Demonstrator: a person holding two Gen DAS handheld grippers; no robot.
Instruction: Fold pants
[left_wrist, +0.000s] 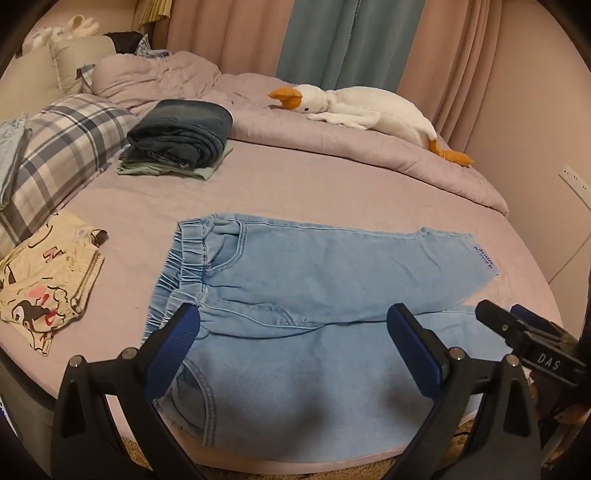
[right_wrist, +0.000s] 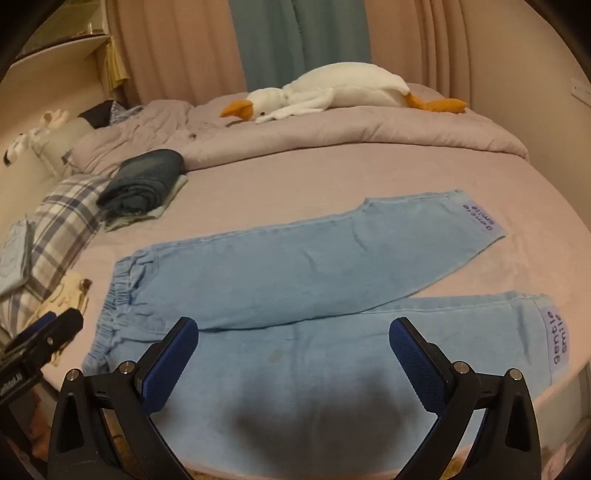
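Observation:
Light blue denim pants (left_wrist: 295, 280) lie flat and spread on the pink bed, elastic waistband to the left, both legs running right; they also show in the right wrist view (right_wrist: 295, 273), with "gentle smile" patches at the hems. My left gripper (left_wrist: 293, 325) is open and empty, hovering over the near leg close to the waistband. My right gripper (right_wrist: 293, 336) is open and empty, hovering over the near leg further right. The right gripper also shows at the right edge of the left wrist view (left_wrist: 517, 321). The left gripper shows at the left edge of the right wrist view (right_wrist: 48, 328).
A folded dark jeans stack (left_wrist: 181, 136) sits on green cloth at the back left. Cartoon-print shorts (left_wrist: 44, 280) lie left of the pants. A plaid pillow (left_wrist: 62, 147), a rumpled quilt (left_wrist: 332, 136) and a plush goose (left_wrist: 354, 107) lie behind. The bed's front edge (left_wrist: 295, 465) is near.

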